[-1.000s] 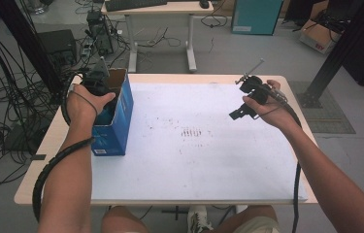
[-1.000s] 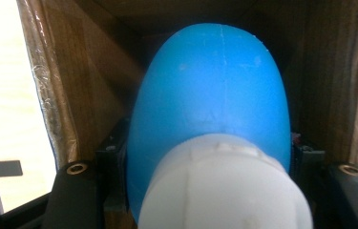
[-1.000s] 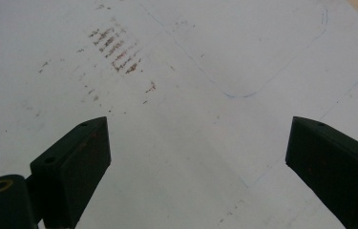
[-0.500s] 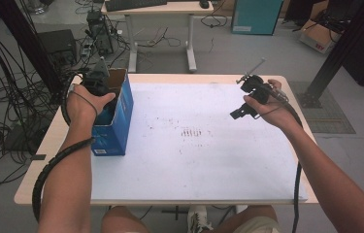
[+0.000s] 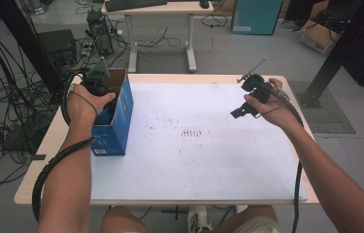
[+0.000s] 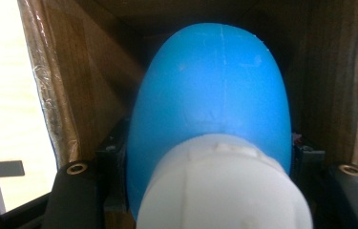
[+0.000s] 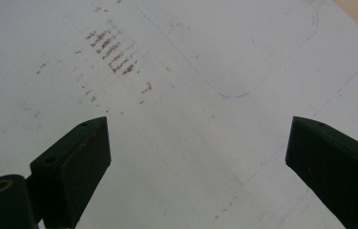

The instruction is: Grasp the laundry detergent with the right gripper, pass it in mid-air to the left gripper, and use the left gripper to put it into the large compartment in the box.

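Your worktop is a pale wooden slab, and most of its top is covered by a big white sheet marked with small brown scuffs near its middle. The sheet fills the ground under your right gripper's view too, with faint blue pen lines crossing it.

Next in size is the blue cardboard box, standing open-topped at the left edge of the sheet. Its brown inner walls close in on both sides of your left gripper's view.

Your left hand has the left gripper pushed down into the top of that box. Inside, a blue bottle with a white cap sits squarely between the jaws: the black pads press against its sides low down, so you have it clamped. The bottle is inside the box, with its white cap end nearest the camera and its blue body reaching deeper in.

Your right hand holds the right gripper above the right part of the sheet, well apart from the box. In its own view, the right gripper has its two jaws standing wide apart with nothing between them, just bare sheet below.
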A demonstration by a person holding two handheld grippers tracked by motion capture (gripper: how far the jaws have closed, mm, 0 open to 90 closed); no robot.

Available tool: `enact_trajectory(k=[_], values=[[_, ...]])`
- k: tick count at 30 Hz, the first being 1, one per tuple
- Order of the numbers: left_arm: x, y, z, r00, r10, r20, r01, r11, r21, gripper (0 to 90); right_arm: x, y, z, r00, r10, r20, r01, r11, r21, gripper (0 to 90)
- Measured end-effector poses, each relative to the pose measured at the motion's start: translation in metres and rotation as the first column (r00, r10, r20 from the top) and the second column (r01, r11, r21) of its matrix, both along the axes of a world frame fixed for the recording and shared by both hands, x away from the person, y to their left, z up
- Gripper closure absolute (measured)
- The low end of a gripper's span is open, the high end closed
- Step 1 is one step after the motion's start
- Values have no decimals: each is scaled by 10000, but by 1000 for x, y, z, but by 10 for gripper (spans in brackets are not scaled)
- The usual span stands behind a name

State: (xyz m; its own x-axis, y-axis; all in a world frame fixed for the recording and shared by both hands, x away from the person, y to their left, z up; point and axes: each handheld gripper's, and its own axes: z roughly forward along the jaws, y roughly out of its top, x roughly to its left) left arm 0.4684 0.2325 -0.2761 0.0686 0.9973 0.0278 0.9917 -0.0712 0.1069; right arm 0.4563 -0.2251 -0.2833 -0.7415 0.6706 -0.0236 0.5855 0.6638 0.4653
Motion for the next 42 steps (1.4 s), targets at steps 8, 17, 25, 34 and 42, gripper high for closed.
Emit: enact_trajectory(k=[8, 17, 25, 34, 42], values=[[0, -1, 0, 10000, 25, 37, -25, 10000, -13, 363, 0, -1, 1, 10000, 17, -3, -17, 10000, -51, 79], [0, -1, 0, 10000, 29, 31, -29, 10000, 10, 363, -1, -1, 1, 10000, 17, -2, -17, 10000, -66, 80], [0, -1, -1, 10000, 30, 46, -30, 10000, 23, 363, -1, -1, 1, 10000, -3, 9, 3, 10000, -42, 79], [0, -1, -1, 10000, 18, 24, -18, 10000, 56, 363, -1, -1, 2, 10000, -5, 4, 5, 10000, -77, 80], [0, -2, -1, 10000, 6, 24, -6, 10000, 80, 363, -2, -2, 2, 10000, -3, 12, 4, 10000, -99, 80]])
